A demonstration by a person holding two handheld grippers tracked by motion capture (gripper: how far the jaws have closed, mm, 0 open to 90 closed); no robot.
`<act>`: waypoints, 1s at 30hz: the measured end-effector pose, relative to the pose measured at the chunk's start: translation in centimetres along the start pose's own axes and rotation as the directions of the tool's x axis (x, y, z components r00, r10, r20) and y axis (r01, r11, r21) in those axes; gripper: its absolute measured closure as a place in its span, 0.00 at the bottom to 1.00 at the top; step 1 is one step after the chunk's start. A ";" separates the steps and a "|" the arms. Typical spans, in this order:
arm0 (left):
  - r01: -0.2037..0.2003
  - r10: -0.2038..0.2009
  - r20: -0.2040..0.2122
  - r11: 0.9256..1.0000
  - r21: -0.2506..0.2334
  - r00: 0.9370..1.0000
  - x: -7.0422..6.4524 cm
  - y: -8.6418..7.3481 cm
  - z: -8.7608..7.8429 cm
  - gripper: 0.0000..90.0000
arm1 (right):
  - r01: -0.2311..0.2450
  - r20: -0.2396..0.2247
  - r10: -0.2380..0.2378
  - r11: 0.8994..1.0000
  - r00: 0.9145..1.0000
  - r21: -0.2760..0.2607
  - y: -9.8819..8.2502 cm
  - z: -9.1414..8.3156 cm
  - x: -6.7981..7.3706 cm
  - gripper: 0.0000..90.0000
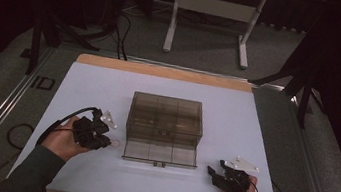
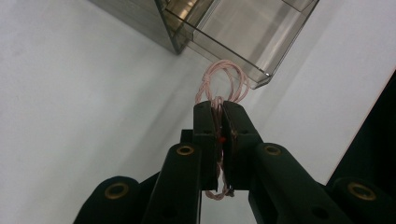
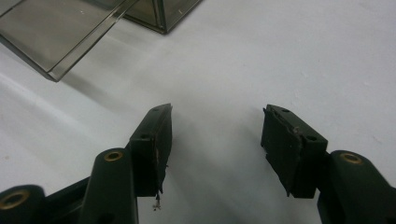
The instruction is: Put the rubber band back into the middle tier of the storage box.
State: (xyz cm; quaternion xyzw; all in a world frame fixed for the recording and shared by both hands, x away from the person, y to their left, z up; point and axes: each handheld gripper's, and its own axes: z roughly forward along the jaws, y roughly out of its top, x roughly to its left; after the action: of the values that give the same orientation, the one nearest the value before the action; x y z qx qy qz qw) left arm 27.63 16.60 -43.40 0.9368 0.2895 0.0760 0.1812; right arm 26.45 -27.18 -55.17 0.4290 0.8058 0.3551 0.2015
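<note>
Our left gripper [image 2: 218,109] pinches a pink cord [image 2: 223,79] beside the open box [image 1: 164,125]; next we drop it in. Our right gripper [image 3: 215,135] waits wide open

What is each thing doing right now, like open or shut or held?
Box: smoky clear plastic, lid folded open toward the person.
Pink string: coiled in a loop, pinched in the left claw, next to the lid's corner.
Left claw: shut on the string.
Right claw: open, holding nothing, over the table.
</note>
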 end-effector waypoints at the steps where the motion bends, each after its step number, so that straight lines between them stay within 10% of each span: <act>1: -0.005 0.005 0.000 1.000 0.003 1.000 0.0 0.1 0.0 0.95 | 0.001 0.000 -0.001 1.000 1.000 0.000 0.0 0.0 0.0 0.47; 30: -0.027 0.028 -0.023 0.999 0.046 0.999 -0.4 2.4 0.7 0.95 | 0.000 -0.001 0.000 1.000 1.000 -0.001 0.0 0.0 0.0 0.47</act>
State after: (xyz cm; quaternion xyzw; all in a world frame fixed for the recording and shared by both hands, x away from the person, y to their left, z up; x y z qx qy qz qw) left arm 28.68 14.29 -43.11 0.9436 0.2804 0.0827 0.1553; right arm 26.46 -27.21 -55.19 0.4285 0.8058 0.3557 0.2014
